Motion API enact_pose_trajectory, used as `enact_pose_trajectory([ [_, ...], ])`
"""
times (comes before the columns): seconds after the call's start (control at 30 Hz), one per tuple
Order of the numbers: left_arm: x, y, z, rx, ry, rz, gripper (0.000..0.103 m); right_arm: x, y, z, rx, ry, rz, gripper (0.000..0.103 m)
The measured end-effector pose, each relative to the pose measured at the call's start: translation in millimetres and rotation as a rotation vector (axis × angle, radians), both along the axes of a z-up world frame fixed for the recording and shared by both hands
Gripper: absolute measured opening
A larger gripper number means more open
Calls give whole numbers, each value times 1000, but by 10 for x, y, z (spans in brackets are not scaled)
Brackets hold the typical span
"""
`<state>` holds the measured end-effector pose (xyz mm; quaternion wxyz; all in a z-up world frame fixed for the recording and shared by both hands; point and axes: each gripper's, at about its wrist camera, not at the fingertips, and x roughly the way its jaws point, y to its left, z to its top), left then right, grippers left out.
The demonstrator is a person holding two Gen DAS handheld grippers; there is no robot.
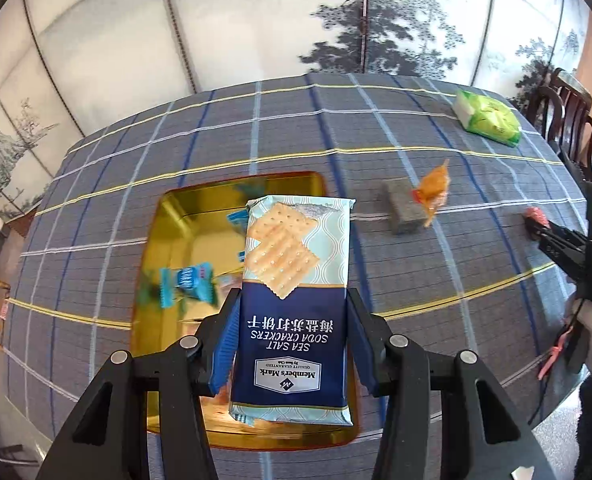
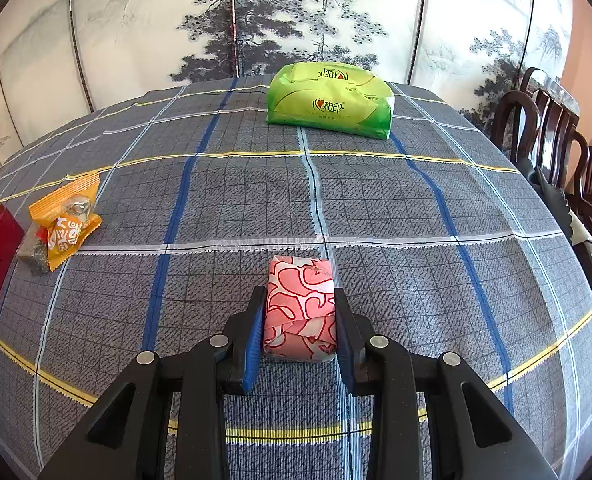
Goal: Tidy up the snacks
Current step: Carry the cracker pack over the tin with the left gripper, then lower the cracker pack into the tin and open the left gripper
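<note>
Cracker pack [image 1: 292, 312] over tin [image 1: 168, 216] rim, open tablecloth [image 1: 436, 280] rightward

Plaid-clothed surface [image 2: 232, 200], green tissue pack [image 2: 330, 100] at far edge, orange snack packet [image 2: 66, 224] leaning on grey block [image 1: 402, 210], gold tray [image 1: 168, 240], pink wrapped snack [image 2: 300, 308].

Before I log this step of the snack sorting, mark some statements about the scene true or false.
1. The left gripper holds a soda cracker pack. True.
2. The right gripper is empty. False: it is shut on a pink patterned packet.
3. The gold tray holds blue-wrapped snacks. True.
4. The green pack lies in the tray. False: it lies on the checked tablecloth, far side.
</note>
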<state>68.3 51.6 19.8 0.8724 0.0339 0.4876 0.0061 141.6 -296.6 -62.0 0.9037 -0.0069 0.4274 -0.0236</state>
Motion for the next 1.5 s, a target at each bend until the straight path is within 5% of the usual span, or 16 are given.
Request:
enact_pose_trajectory([
  [0.27,-25,596,-314,32,76,112,45,0,6,1,-1,0,-1,33],
  [0.67,-70,765,-645,61,144,126,45,1,17,2,-2,0,-2,33],
  [1.5,-95,746,-657,75,133,116,49,11,17,5,-2,1,-2,33],
])
